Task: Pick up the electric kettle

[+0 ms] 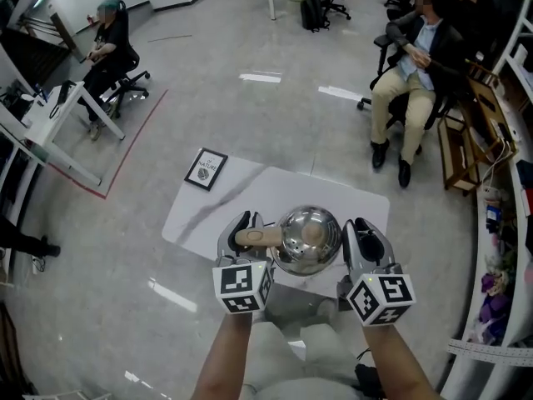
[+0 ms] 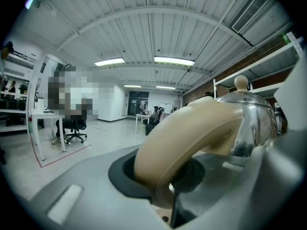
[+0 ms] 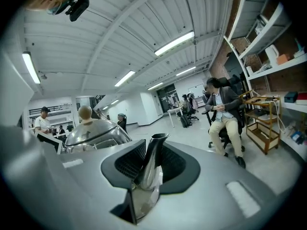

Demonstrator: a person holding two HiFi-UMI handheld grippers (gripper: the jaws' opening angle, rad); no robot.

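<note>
In an open office, above a white table, the left gripper is clamped on the beige handle of the electric kettle, and the right gripper is pinched on its steel spout. The kettle sits between them, gripped at both ends probably to keep it level; whether it is clear of the table is hard to tell

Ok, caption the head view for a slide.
Left gripper grips the kettle handle, right gripper its spout, above a white table.

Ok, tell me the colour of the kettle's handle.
Pale beige: the handle shows best in the left gripper view.
</note>
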